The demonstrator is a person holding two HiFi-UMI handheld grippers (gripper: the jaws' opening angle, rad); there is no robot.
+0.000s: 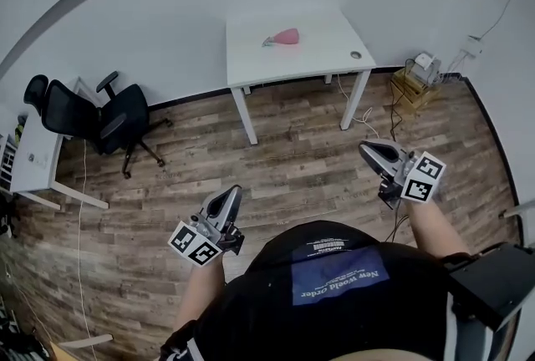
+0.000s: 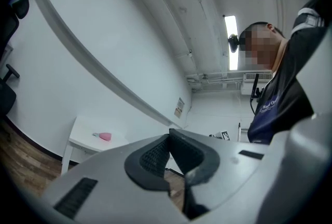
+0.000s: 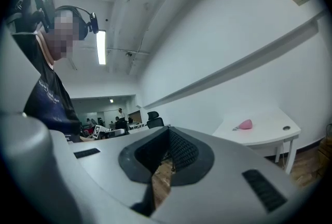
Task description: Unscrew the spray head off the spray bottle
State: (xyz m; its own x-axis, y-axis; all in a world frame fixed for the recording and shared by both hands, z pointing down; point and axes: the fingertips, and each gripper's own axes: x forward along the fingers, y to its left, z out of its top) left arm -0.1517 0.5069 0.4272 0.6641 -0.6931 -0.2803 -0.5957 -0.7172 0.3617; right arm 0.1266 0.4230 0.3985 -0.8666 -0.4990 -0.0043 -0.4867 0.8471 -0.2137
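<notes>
Nearest, the left claw (image 1: 226,199) and right claw (image 1: 370,151) hang over the wood floor (image 1: 292,159) in front of the person, each with its jaws pressed together on nothing. Farther ahead stands the white counter (image 1: 326,50). The pink spray bottle (image 1: 285,37) lies on its side on it, well apart from both claws, ahead and between them. Its long axis runs across the counter, with the grey spray head (image 1: 267,41) toward the person's left. The right claw appears slightly nearer. The collar joining head to bottle is too small to make out, as is a small round object (image 1: 356,55) near the counter's right edge.
</notes>
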